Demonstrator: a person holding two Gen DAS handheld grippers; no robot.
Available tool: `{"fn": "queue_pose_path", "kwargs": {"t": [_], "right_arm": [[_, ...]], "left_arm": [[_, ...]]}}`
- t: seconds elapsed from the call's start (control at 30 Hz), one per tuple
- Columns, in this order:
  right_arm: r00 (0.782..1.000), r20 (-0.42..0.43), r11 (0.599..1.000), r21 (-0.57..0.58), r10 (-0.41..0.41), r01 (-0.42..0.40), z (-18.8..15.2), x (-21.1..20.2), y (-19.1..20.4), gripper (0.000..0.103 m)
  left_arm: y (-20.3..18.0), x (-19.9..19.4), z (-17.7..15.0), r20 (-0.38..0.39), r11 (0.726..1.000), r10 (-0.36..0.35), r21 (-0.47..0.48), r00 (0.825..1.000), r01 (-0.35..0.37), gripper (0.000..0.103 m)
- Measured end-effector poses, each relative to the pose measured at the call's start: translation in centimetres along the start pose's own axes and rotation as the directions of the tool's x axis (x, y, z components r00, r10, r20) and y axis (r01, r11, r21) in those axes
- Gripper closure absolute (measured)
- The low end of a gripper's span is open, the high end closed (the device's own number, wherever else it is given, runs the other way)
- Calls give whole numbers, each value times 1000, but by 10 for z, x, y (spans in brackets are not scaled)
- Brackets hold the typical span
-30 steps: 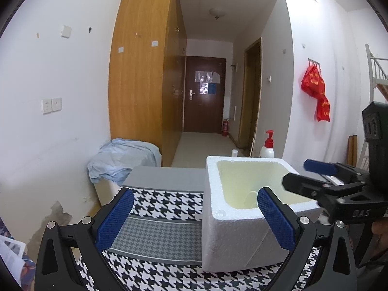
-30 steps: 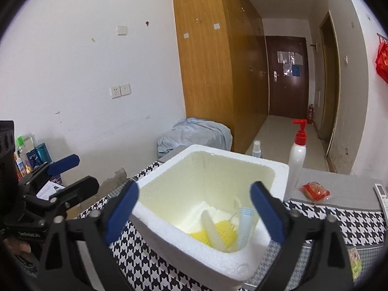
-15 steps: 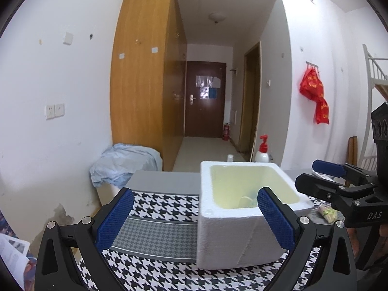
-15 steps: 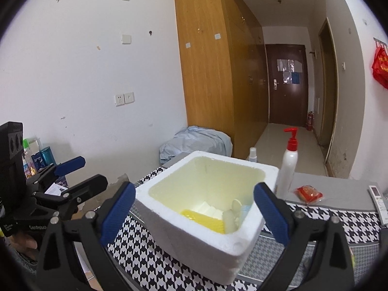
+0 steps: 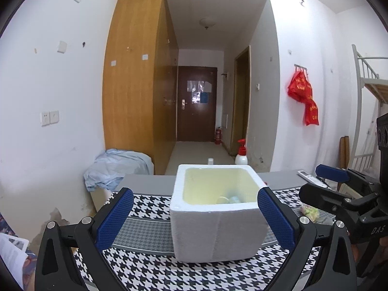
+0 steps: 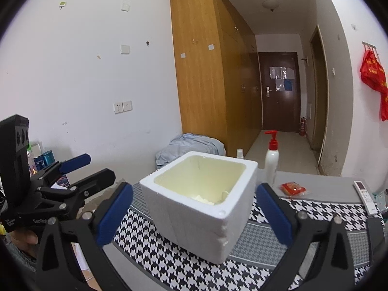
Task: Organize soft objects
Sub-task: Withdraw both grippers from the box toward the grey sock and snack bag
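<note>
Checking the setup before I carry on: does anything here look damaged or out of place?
The foam box is chipped and dented along its lower near corner, in the right wrist view. A red snack packet and a remote lie loose on the table beside it. Nothing looks spilled.

Grey table (image 6: pixel 312 181), houndstooth cloth (image 6: pixel 169 254) over its near part. White foam box (image 6: pixel 201 208) stood on cloth; pump bottle (image 6: pixel 271 162), red packet (image 6: pixel 292 189), remote (image 6: pixel 365 196) lay far right.
</note>
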State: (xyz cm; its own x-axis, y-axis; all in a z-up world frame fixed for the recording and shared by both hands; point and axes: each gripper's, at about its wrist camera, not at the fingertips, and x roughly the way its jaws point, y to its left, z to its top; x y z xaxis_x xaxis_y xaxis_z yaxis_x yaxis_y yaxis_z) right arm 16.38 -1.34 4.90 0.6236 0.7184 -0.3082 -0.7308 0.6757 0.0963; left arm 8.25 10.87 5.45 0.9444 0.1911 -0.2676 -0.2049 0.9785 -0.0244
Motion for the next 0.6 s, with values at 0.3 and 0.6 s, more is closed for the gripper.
{"fn": "queue_pose_path", "kwargs": {"t": [0.3,0.6], "right_arm": [[999,26,1000,-1,-22,22,-7,-24,-3,0],[999,31,999,-11,-40,40,-20,-39,-5,0]], "left_arm": [[-17,-17,-1,23,999,-30,26,999,30,1],[-26,-26,-13,38,998,-54,37,998,52,1]]}}
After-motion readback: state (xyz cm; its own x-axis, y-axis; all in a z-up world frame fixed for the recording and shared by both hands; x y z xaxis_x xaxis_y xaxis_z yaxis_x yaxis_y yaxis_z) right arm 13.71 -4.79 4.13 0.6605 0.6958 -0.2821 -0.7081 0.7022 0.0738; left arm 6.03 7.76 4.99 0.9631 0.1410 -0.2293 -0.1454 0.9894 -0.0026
